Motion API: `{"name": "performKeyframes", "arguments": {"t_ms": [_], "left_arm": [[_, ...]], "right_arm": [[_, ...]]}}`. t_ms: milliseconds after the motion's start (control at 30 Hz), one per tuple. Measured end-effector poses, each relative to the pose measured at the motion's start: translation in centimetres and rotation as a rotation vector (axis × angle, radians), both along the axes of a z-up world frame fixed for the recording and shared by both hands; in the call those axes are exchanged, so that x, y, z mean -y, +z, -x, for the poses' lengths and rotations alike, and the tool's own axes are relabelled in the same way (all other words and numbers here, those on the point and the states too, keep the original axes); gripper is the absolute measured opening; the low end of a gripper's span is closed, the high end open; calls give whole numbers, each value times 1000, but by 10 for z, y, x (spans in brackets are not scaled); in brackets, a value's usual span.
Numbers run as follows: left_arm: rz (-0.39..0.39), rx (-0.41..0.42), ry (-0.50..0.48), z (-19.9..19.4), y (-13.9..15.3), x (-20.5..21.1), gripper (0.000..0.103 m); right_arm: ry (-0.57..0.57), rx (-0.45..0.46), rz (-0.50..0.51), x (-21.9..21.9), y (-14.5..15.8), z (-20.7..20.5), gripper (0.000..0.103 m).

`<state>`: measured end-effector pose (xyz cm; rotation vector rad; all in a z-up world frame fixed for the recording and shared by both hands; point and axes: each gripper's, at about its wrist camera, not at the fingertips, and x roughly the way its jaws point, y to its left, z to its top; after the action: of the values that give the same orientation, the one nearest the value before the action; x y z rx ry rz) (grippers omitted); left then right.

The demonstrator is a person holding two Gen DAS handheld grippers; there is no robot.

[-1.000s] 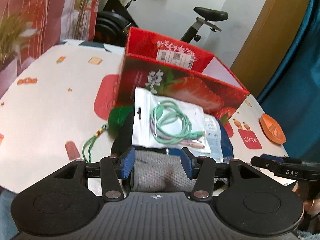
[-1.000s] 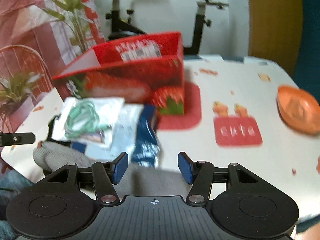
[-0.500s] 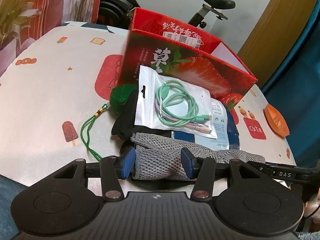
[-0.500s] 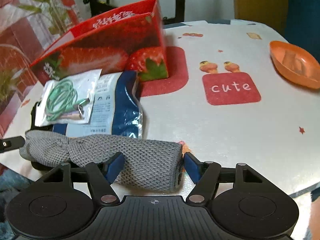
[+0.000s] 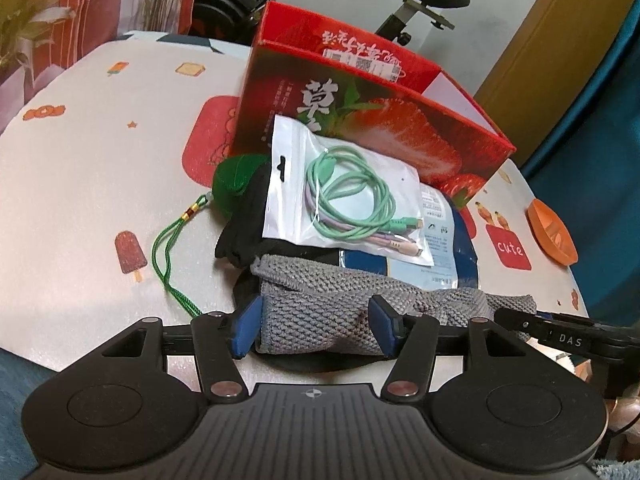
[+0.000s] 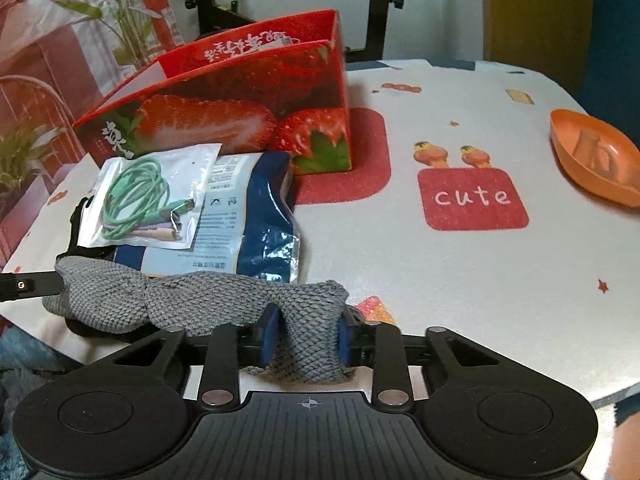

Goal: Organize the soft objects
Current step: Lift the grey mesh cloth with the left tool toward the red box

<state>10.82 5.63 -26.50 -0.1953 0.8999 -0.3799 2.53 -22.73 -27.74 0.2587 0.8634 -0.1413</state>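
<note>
A grey knit cloth (image 5: pixel 320 316) (image 6: pixel 200 300) lies stretched along the table's near edge. My left gripper (image 5: pixel 314 328) has the cloth's left end between its blue pads. The jaws are opening, and the pads still touch the cloth's sides. My right gripper (image 6: pixel 306 338) pinches the bunched right end, and its jaws are closing. One of its fingers (image 5: pixel 560 336) shows at the right of the left wrist view. Behind the cloth lie a black fabric piece (image 5: pixel 244 232) and a green pouch (image 5: pixel 232 184) with a cord.
A bagged green cable (image 5: pixel 344 200) (image 6: pixel 148 196) rests on a blue packet (image 5: pixel 448 256) (image 6: pixel 260 216). The open red strawberry box (image 5: pixel 380 132) (image 6: pixel 224 120) stands behind them. An orange dish (image 6: pixel 592 160) sits at the far right. An exercise bike stands beyond the table.
The right gripper came down around the cloth's right end and closed on it. The cloth now lies drawn out between both grippers. The left jaws widened slightly.
</note>
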Motion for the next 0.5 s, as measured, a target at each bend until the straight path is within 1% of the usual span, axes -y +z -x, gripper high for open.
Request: {"name": "performKeyframes", "arguments": {"t_ms": [233, 400, 500], "left_arm": [[-1, -40, 0, -5, -11, 2, 59], [11, -28, -1, -5, -11, 2, 56], [7, -35, 10, -6, -13, 1, 56]], "right_arm": [[1, 2, -10, 1, -1, 0, 23], [1, 2, -11, 1, -1, -1, 23], [1, 2, -12, 1, -1, -1, 23]]}}
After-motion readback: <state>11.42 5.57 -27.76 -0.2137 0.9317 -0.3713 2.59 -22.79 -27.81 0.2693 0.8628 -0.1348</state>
